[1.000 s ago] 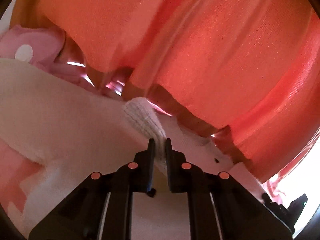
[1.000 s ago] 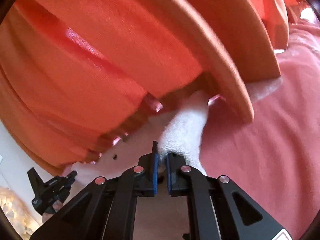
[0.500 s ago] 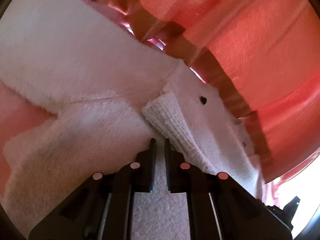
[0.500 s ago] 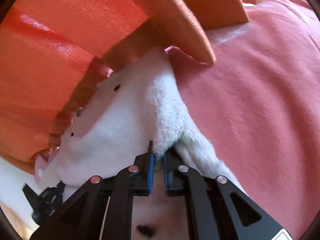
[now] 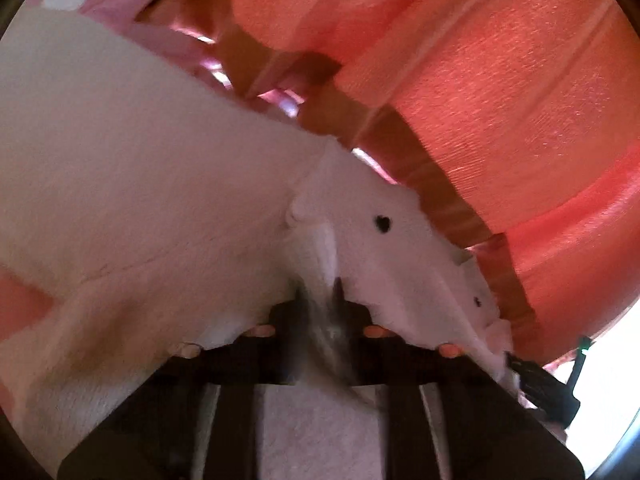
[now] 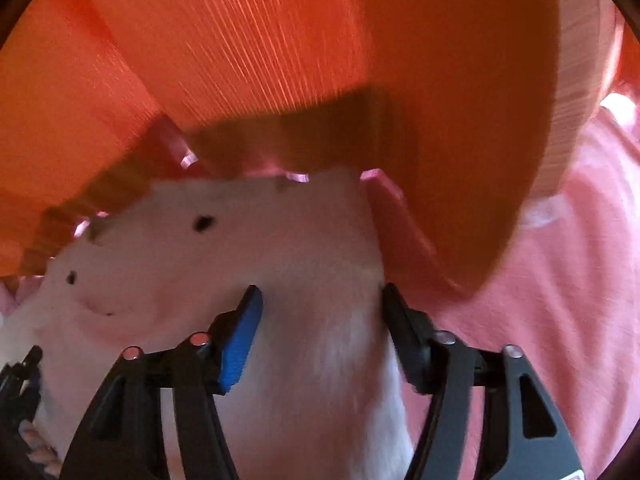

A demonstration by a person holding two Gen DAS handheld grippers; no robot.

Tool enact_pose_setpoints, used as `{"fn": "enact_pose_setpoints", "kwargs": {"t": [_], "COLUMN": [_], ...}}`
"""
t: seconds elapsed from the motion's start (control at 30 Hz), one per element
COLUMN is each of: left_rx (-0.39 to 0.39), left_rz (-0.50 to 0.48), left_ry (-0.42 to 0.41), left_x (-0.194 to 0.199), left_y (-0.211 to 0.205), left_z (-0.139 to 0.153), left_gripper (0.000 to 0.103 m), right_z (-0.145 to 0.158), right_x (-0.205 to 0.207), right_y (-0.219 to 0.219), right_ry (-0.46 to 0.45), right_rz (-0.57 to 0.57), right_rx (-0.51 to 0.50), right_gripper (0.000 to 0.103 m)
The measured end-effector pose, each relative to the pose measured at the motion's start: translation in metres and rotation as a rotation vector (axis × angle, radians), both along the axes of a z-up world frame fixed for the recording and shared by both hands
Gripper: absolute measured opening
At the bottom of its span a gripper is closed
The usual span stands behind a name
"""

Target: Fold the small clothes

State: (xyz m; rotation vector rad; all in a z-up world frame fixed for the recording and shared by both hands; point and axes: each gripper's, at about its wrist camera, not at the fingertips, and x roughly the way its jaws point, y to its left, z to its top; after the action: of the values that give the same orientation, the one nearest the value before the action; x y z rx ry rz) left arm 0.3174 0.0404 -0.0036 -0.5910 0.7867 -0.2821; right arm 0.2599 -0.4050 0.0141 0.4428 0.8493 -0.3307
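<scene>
While the left gripper point(image 5: 320, 296) stays clenched on a fold of the white fleece garment point(image 5: 140, 200), the right gripper point(image 6: 320, 300) is opening, its jaws wide apart over this garment's edge; behind the garment hangs the orange curtain point(image 6: 280, 40).

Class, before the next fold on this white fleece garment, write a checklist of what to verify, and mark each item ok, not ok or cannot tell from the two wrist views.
1. Left tool shut on a pinch of the white garment: ok.
2. Right tool letting go: ok, its jaws are opening, with fleece between them but no squeeze.
3. Garment lying on the pink cloth: ok.
4. Orange fabric clear of the garment's far edge: not ok, it hangs right over it.
5. Fold edges lined up: cannot tell, the views are too close and blurred.
</scene>
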Motion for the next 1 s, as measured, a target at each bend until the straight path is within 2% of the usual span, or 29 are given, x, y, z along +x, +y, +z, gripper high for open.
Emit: {"fn": "enact_pose_setpoints", "kwargs": {"t": [0.03, 0.07, 0.13, 0.17, 0.23, 0.27, 0.3, 0.33, 0.43, 0.47, 0.53, 0.57, 0.63, 0.67, 0.73, 0.77, 0.83, 0.9, 0.93, 0.97, 1.0], "left_rx": [-0.012, -0.004, 0.028, 0.046, 0.055, 0.017, -0.045, -0.066, -0.059, -0.056, -0.058, -0.061, -0.058, -0.056, -0.060, -0.066, -0.080, -0.071, -0.056, -0.043, -0.024], "left_rz": [0.002, -0.001, 0.000, -0.006, -0.018, -0.016, 0.000, 0.005, 0.005, 0.005, 0.005, 0.006, 0.005, 0.005, 0.006, 0.007, 0.012, 0.012, 0.008, -0.002, -0.008], "left_ry": [-0.032, -0.078, -0.122, -0.116, -0.060, -0.010, 0.007, 0.001, 0.007, 0.008, 0.015, 0.019, 0.024, 0.023, 0.026, 0.027, 0.033, 0.049, 0.047, 0.040, 0.030], "left_x": [-0.003, -0.007, -0.012, -0.013, -0.010, -0.007, -0.006, -0.007, -0.007, -0.007, -0.006, -0.005, -0.005, -0.006, -0.006, -0.006, -0.009, -0.019, -0.026, -0.031, -0.036], "left_y": [0.002, 0.001, -0.001, -0.003, -0.005, -0.002, 0.006, 0.011, 0.011, 0.010, 0.010, 0.009, 0.008, 0.007, 0.008, 0.007, 0.010, 0.016, 0.022, 0.029, 0.044], "left_z": [0.005, 0.012, 0.018, 0.015, -0.003, -0.013, -0.019, -0.020, -0.022, -0.022, -0.024, -0.024, -0.024, -0.024, -0.024, -0.024, -0.024, -0.017, -0.010, -0.003, 0.006], "left_gripper": [0.010, 0.010, 0.010, 0.010, 0.010, 0.010, 0.010, 0.010, 0.010, 0.010, 0.012, 0.012, 0.012, 0.012, 0.012, 0.012, 0.013, 0.015, 0.015, 0.018, 0.020], "right_z": [0.006, 0.018, 0.025, 0.014, -0.019, -0.013, -0.006, 0.001, 0.023, 0.016, -0.006, -0.010, 0.007, 0.021, 0.031, 0.026, -0.002, -0.001, 0.006, 0.012, 0.020], "right_x": [0.000, -0.008, -0.022, -0.022, -0.008, -0.013, -0.014, -0.018, -0.040, -0.042, -0.036, -0.040, -0.053, -0.067, -0.081, -0.075, -0.067, -0.081, -0.088, -0.096, -0.107], "right_y": [-0.002, -0.006, -0.017, -0.026, -0.035, -0.039, -0.038, -0.035, -0.014, -0.006, 0.004, 0.007, 0.012, 0.015, 0.024, 0.033, 0.038, 0.052, 0.062, 0.069, 0.079], "right_ry": [-0.040, -0.144, -0.252, -0.219, -0.067, -0.105, -0.126, -0.145, -0.237, -0.201, -0.046, -0.047, -0.099, -0.164, -0.201, -0.136, 0.025, -0.002, 0.026, 0.024, -0.017], "right_rz": [0.004, 0.019, -0.011, -0.052, -0.054, -0.066, -0.066, -0.061, -0.021, -0.013, 0.014, 0.004, -0.036, -0.049, -0.046, -0.023, 0.011, 0.004, 0.010, 0.023, 0.043], "right_rx": [0.009, 0.062, 0.080, 0.061, 0.066, 0.093, 0.100, 0.098, 0.015, -0.019, -0.063, -0.094, -0.066, -0.036, -0.026, -0.044, -0.072, -0.138, -0.123, -0.080, -0.016], "right_gripper": [0.014, 0.012, 0.012, 0.012, 0.013, 0.013, 0.013, 0.014, 0.020, 0.020, 0.021, 0.023, 0.023, 0.023, 0.023, 0.023, 0.023, 0.022, 0.026, 0.027, 0.027]}}
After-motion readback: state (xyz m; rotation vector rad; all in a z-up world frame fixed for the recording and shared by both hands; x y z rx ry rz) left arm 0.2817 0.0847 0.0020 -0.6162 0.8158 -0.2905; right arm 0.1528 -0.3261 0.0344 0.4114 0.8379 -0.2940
